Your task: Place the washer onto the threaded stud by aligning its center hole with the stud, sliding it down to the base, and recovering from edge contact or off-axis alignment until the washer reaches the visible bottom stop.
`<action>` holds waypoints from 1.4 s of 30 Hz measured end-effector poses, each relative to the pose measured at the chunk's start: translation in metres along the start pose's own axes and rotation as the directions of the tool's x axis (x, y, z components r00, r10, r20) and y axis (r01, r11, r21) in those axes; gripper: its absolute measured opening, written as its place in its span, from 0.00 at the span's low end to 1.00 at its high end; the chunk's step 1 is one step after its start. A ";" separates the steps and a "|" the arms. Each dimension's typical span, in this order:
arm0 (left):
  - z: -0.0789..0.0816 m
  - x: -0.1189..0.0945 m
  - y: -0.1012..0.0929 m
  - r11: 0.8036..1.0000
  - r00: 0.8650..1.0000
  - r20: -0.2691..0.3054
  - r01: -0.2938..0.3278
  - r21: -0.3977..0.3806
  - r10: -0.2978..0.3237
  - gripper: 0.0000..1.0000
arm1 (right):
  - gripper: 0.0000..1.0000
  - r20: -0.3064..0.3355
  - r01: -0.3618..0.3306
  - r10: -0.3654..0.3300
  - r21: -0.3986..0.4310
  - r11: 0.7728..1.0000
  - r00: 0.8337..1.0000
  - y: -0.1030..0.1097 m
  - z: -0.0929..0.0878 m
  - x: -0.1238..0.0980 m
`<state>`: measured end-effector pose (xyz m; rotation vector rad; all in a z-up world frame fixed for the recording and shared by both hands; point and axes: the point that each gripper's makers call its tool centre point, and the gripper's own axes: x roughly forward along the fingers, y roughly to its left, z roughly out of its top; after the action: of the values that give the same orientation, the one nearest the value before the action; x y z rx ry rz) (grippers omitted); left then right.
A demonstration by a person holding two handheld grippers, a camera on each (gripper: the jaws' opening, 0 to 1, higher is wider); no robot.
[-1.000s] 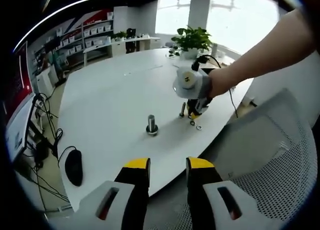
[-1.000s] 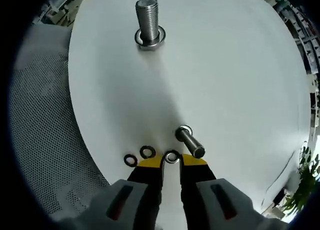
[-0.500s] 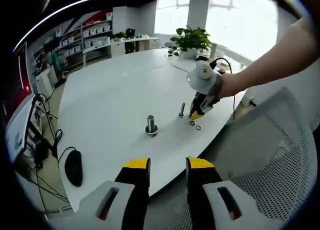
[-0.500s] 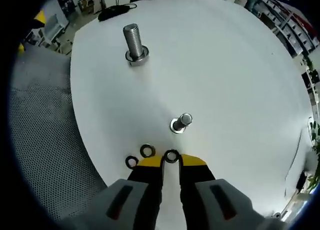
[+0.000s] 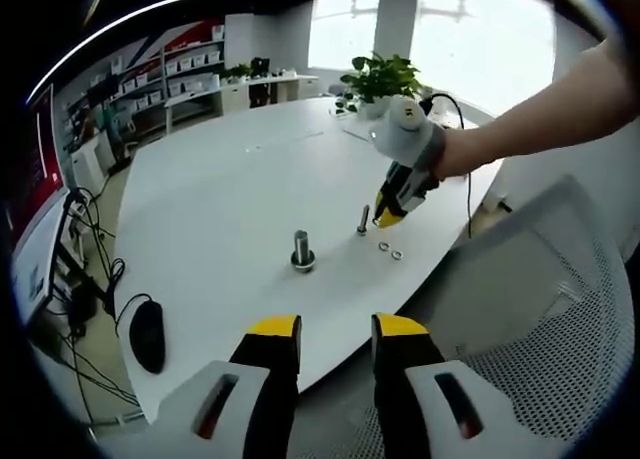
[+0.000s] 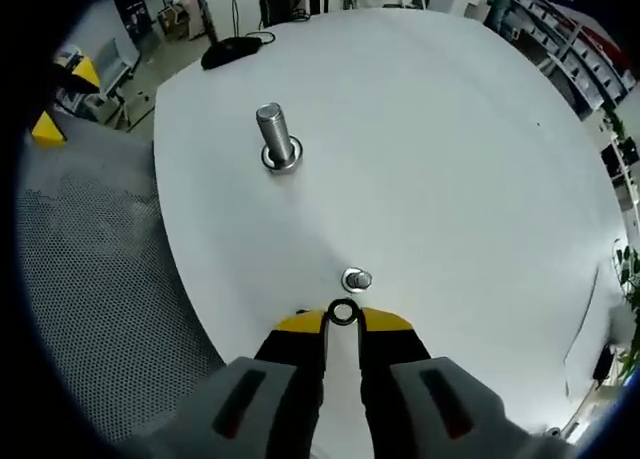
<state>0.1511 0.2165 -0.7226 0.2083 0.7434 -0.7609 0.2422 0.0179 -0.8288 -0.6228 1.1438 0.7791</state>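
In the right gripper view, the right gripper (image 6: 343,317) has its yellow-tipped fingers (image 6: 298,324) pinched on a washer (image 6: 343,312), held at its rim with the hole showing between the tips. Just beyond it, above the white table (image 6: 450,159), stands the small stud (image 6: 357,280), seen nearly end-on, so the washer appears to hover close to its top without being threaded on yet. Farther off stands a larger bolt (image 6: 273,139) with a ring at its base.

In the left gripper view, the left gripper (image 5: 335,331) waits low at the near table edge, its fingers apart and holding nothing. Two spare washers (image 5: 390,250) lie beside the small stud, below the raised right gripper.

The likely trouble is off-axis contact: with only the rim pinched, the washer could tilt, catch on the stud's top or threads, or slip out and roll off the nearby table edge. Choosing the larger bolt by mistake is a lesser risk.
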 end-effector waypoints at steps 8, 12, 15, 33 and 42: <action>0.001 -0.001 0.000 1.000 1.000 0.009 0.001 -0.003 -0.001 0.26 | 0.14 0.033 0.008 -0.007 -0.046 0.999 0.999 0.004 0.015 -0.021; 0.001 0.000 0.000 1.000 1.000 0.009 0.001 -0.001 -0.001 0.26 | 0.14 0.043 0.016 -0.013 -0.071 0.997 0.999 0.008 0.018 -0.023; 0.001 0.000 -0.001 1.000 1.000 0.007 0.003 0.001 -0.003 0.26 | 0.14 0.050 0.045 -0.039 -0.116 0.992 0.998 0.004 0.022 -0.024; 0.000 0.000 -0.001 1.000 1.000 -0.002 0.001 0.018 -0.001 0.25 | 0.14 0.043 0.066 -0.062 -0.089 0.994 0.997 -0.008 0.022 -0.013; -0.002 0.001 -0.001 1.000 1.000 -0.013 0.002 0.019 -0.002 0.25 | 0.14 0.025 0.050 -0.048 -0.079 0.996 0.999 -0.009 0.020 0.001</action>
<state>0.1497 0.2161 -0.7246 0.2295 0.7489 -0.7692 0.2607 0.0287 -0.8231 -0.7039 1.0765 0.7905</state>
